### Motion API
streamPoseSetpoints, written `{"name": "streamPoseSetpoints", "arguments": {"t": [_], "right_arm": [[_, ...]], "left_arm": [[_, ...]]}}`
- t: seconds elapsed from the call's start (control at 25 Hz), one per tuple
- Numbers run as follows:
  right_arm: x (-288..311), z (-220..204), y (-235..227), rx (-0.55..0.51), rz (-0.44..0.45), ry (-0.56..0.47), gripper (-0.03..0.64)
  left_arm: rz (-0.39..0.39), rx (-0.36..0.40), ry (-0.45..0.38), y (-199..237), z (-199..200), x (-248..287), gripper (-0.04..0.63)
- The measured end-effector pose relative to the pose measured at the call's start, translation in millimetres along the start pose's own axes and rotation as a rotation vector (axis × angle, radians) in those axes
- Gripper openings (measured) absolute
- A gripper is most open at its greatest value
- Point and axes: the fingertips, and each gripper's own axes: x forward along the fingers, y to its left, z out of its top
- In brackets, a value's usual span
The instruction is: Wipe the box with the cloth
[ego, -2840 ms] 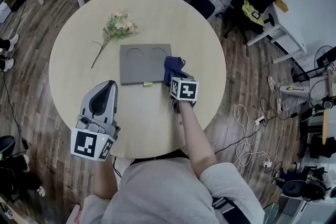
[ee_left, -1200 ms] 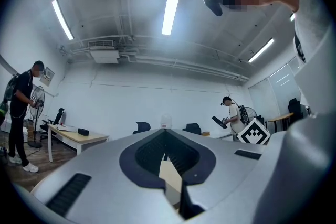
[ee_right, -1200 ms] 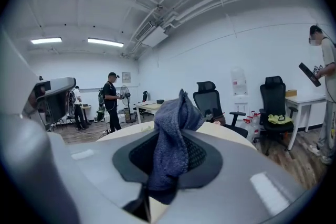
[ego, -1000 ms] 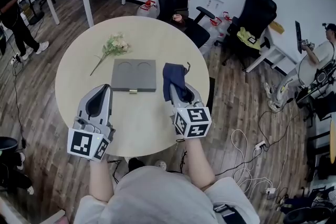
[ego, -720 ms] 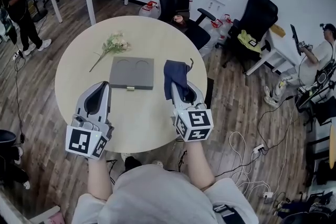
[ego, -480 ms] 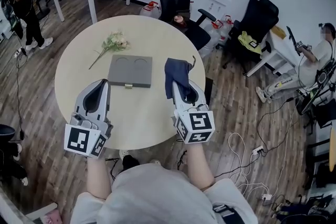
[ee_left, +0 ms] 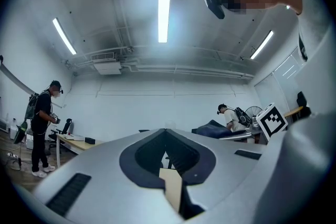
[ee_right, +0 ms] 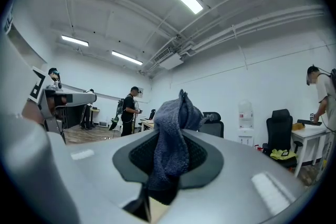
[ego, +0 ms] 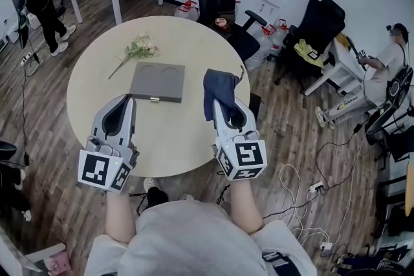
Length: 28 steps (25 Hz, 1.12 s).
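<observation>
Open office with wood flooring: a round table [ego: 174, 139] stands at the centre, with desks, chairs and other persons around it. The grey box [ego: 157, 81] lies flat on the far half of the table, its latch edge toward us. A sprig of flowers [ego: 141, 48] lies near its far left corner. We hold the right gripper [ego: 218, 104] to the right of the box, jaws clamped on a fold of the blue cloth [ego: 220, 87]. The cloth stands bunched beyond the tips, apart from the box; pinched so, it offers a loose pad for wiping. The left gripper [ego: 127, 100], jaws together on nothing, hangs over the near left of the table, clear of the box. We judge it free to steady the box. No wiping contact exists at present.
</observation>
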Motion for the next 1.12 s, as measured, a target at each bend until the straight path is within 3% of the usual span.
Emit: {"name": "streamPoseSetpoints", "arguments": {"t": [1.12], "right_arm": [[-23, 18, 10, -0.014, 0.042, -0.072, 0.087]], "left_arm": [[0.045, 0.002, -0.005, -15, 7, -18, 0.008]]}}
